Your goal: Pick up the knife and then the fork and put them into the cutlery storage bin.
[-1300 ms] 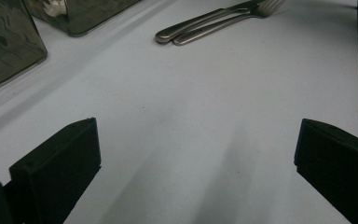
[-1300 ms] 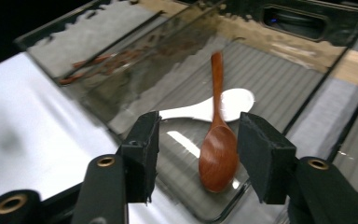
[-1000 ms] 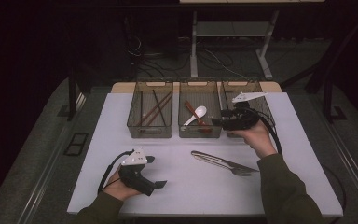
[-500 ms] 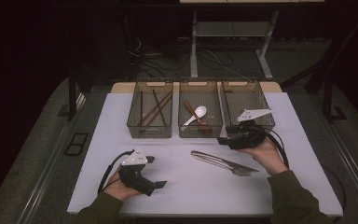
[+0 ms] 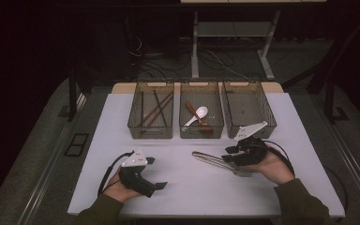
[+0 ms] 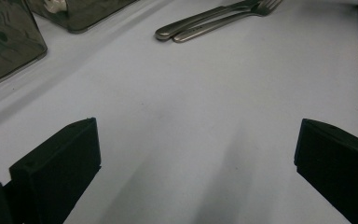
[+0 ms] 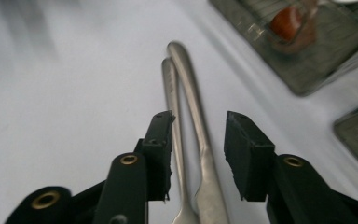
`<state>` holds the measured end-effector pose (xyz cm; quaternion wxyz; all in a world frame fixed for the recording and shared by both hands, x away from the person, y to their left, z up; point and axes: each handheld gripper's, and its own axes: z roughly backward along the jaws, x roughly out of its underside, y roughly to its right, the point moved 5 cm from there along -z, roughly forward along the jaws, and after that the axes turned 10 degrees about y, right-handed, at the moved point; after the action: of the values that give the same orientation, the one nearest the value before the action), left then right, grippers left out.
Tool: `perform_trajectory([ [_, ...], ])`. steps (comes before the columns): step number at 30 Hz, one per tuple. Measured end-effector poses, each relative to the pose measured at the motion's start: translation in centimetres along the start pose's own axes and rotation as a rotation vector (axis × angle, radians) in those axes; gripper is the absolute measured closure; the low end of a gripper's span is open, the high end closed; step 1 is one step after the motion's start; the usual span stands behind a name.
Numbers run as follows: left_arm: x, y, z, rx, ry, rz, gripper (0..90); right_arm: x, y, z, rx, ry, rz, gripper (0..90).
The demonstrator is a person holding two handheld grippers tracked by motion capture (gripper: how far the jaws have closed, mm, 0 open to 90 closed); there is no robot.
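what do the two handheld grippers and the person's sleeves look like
Both are black pistol-shaped tools. The left gripper and right gripper each carry a pale grey three-cornered plate on top and trail a black cable. Their jaws are blocky black pads; the right gripper view shows brass-coloured rivets on the jaw arms. The sleeves are dark olive green.

Table layout: three bins at the back, cutlery and my two grippers in front.

Three bins stand side by side along the far edge of the table [image 5: 187,187]. The left bin [image 5: 151,111] holds chopsticks [image 5: 158,107], the middle bin [image 5: 201,110] holds a spoon [image 5: 197,114], and the right bin [image 5: 247,108] is behind my right gripper [image 5: 230,153]. Two forks [image 5: 215,162] lie side by side on the table in front of the middle and right bins; my right gripper's jaws straddle their handles. My left gripper [image 5: 155,174] rests near the front left, well apart from the forks.
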<state>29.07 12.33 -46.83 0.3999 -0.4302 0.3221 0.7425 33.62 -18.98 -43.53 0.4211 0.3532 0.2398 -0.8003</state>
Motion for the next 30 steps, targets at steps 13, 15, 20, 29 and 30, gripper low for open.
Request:
perform_trajectory([
  [13,0.1,0.1,-0.2,0.010,-0.012,0.002,0.0,0.7,-0.3,-1.2,-0.001,-0.234,0.151,67.5],
  [15,0.1,0.1,-0.2,0.009,-0.011,0.004,0.0,0.8,-0.4,-1.5,-0.011,-0.263,0.165,67.5],
  [20,0.2,0.1,-0.2,0.012,-0.018,0.001,0.0,0.9,-0.6,-2.1,-0.011,-0.332,0.186,71.5],
  [29,0.2,0.2,-0.3,0.015,-0.019,0.001,0.0,1.3,-1.0,-3.2,-0.029,-0.390,0.192,76.1],
  [30,0.2,0.2,-0.3,0.015,-0.019,0.001,0.0,1.3,-1.0,-3.3,-0.032,-0.397,0.195,76.6],
])
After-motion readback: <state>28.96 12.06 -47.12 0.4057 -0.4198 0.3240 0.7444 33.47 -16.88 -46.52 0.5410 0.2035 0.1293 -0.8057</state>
